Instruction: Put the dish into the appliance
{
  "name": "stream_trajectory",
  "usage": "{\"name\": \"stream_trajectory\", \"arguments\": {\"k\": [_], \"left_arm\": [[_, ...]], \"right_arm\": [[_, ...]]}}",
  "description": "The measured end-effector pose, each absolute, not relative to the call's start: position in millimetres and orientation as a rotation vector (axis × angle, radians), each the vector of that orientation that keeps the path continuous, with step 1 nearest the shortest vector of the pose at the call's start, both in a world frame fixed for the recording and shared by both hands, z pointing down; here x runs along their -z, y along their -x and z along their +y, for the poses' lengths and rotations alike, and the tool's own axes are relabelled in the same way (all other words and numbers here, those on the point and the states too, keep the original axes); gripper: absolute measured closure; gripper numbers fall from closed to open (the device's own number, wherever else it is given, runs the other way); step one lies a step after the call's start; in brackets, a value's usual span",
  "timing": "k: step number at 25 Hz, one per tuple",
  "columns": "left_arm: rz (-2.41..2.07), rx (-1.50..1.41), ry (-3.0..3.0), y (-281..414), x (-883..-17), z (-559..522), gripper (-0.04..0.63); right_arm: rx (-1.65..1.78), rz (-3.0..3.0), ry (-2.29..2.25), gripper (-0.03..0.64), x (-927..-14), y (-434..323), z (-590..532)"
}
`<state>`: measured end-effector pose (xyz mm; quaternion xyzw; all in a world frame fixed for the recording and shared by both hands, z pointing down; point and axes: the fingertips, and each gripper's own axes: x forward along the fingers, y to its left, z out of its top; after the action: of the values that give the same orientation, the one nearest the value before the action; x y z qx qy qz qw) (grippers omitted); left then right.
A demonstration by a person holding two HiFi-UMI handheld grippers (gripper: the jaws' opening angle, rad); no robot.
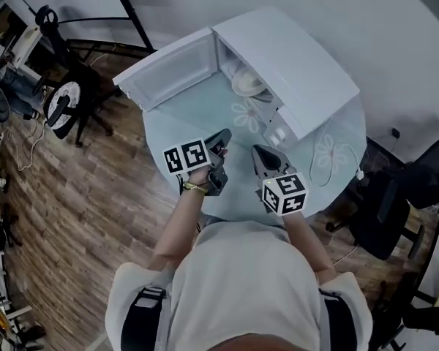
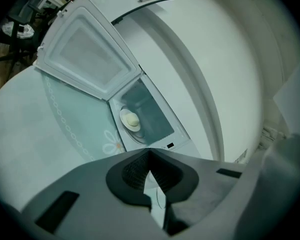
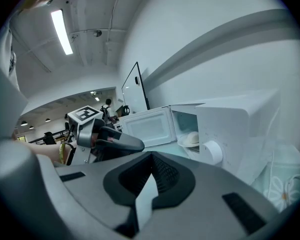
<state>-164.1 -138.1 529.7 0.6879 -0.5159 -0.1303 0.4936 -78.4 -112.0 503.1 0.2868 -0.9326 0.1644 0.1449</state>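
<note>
Dish job nearly done, by the look of it. Already inside: the round white dish (image 1: 249, 85) with a pale lump on top, down on the floor of the boxy white microwave oven (image 1: 300, 72). Sits just past the opening, and seems clear of the walls. Hard to say what the lump is, maybe a bun or some dough; too small to tell.

Left to do: shut the white microwave door (image 1: 168, 72). Hangs wide open, swung out to the left over the round glass table with white flower prints (image 1: 205, 119). Probably needs just a push on its far edge to swing closed. Nothing more after that, going by the task.

No long side on the dish, being round. Lies level, hollow side up, lump on top, not tipped. Faces the open front, in plain sight from both gripper views.

Shut tight and empty: the left grey gripper (image 1: 221, 141), jaws pressed together with nothing between them. Same for the right grey gripper (image 1: 261, 154): jaws together, holding nothing. Both held low over the near edge of the table, close to the person's body, well apart from the microwave oven. Tips aimed toward the open front.
</note>
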Motion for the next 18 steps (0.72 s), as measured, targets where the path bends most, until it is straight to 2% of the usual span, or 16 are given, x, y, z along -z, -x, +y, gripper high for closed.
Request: {"name": "stream_trajectory", "arguments": {"k": [18], "left_arm": [[-1.508,0.217,-1.585,142.5,-532.2,-20.1,0.586]], "right_arm": [[-0.475,-2.751,-0.521,0.611,-489.7,70.5,-65.0]]}}
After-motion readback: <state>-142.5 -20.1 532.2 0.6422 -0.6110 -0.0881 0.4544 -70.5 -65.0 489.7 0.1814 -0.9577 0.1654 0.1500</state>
